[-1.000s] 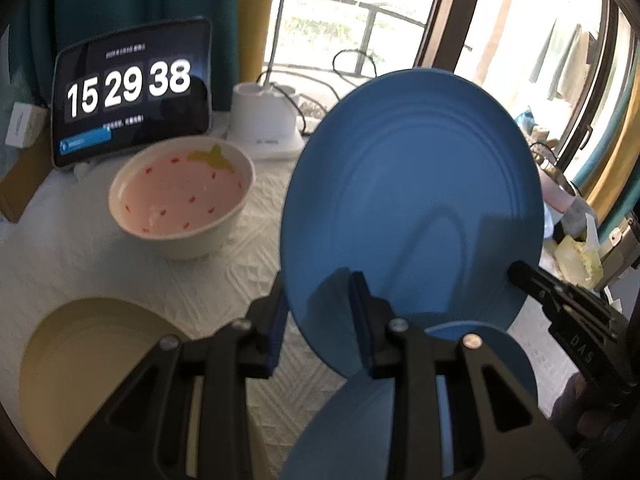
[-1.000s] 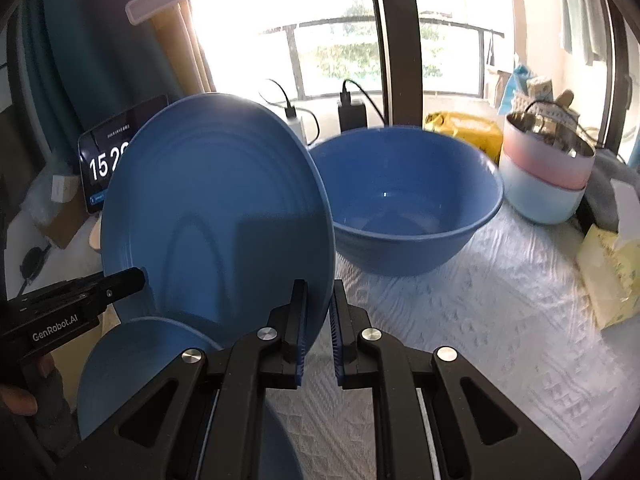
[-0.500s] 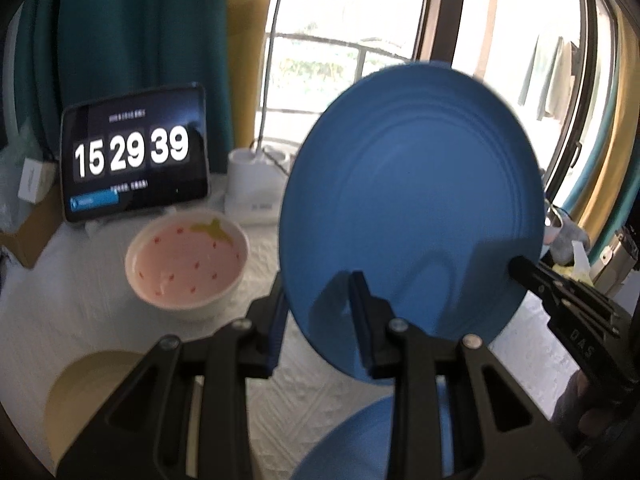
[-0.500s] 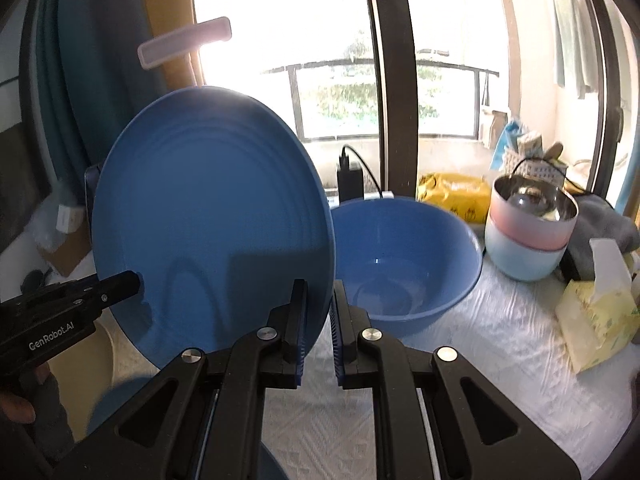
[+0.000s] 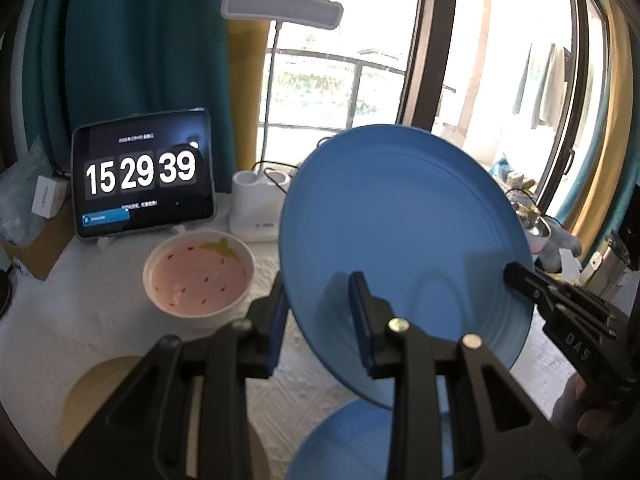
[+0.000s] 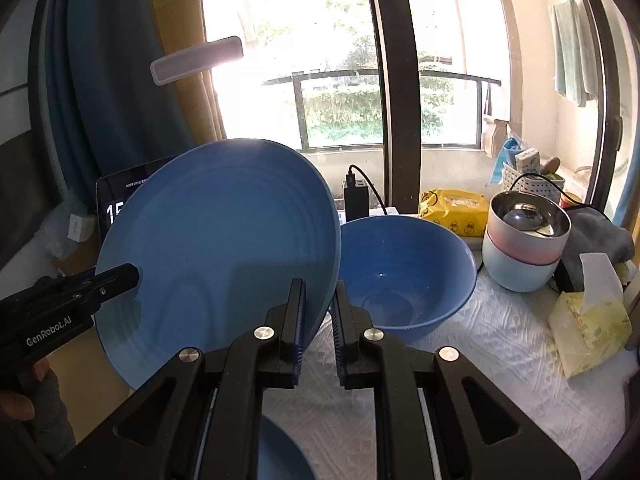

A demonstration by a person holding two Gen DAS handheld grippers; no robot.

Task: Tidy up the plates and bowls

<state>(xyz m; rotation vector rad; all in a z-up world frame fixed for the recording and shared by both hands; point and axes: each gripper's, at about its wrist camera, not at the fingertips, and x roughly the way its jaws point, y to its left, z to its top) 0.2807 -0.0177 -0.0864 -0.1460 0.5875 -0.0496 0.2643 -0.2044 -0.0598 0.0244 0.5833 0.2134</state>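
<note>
Left wrist view: one blue plate (image 5: 400, 240) stands nearly upright in the air above the table (image 5: 60, 328), face toward this camera, top leaning away. Both grippers pinch its rim: left gripper (image 5: 316, 320) at the bottom, right gripper (image 6: 318, 320) on the other edge, fingers closed. A second blue plate (image 5: 344, 444) lies flat below; one blue bowl (image 6: 404, 272) and one strawberry bowl (image 5: 198, 276) sit nearby

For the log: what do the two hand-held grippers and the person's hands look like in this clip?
Both are matte black plastic with triangular cut-outs, silver round screws and ribbed blue pads. The left hand-held gripper reads "GenRobot.AI" in white along its side, seen from the right wrist camera. The right hand-held gripper shows white letters like "DAS", seen from the left wrist camera. Only bare fingertips show at the frame edges; no cables or sleeves can be made out.
</note>
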